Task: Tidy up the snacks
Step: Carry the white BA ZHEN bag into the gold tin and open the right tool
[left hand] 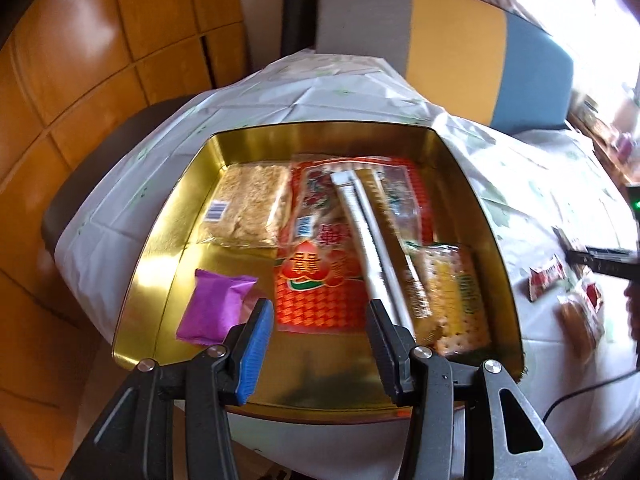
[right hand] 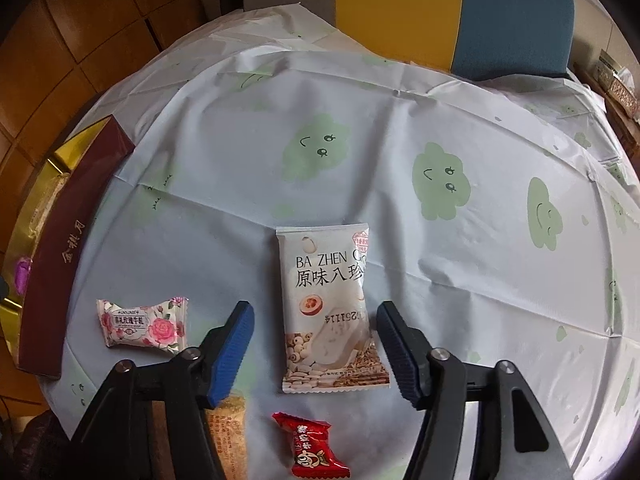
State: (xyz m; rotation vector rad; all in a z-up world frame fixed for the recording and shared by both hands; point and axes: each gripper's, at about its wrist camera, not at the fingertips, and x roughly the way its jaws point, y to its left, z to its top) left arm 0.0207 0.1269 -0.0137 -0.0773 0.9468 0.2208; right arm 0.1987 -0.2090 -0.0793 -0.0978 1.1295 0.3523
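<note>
The left gripper (left hand: pixel 320 316) hangs over the gold tin (left hand: pixel 168 216), jaws apart and holding nothing. Inside the tin, a purple packet (left hand: pixel 214 306) lies just beside its blue-padded finger, with a red packet (left hand: pixel 320 264) and long white sticks (left hand: pixel 374 248) nearer the middle. The right gripper (right hand: pixel 316 322), jaws apart too, straddles a white Ba Zhen packet (right hand: pixel 328 308) lying on the tablecloth (right hand: pixel 440 264) right of the tin without pressing it. Only the right wrist view shows the rose-printed candy (right hand: pixel 142 322) between tin and white packet
</note>
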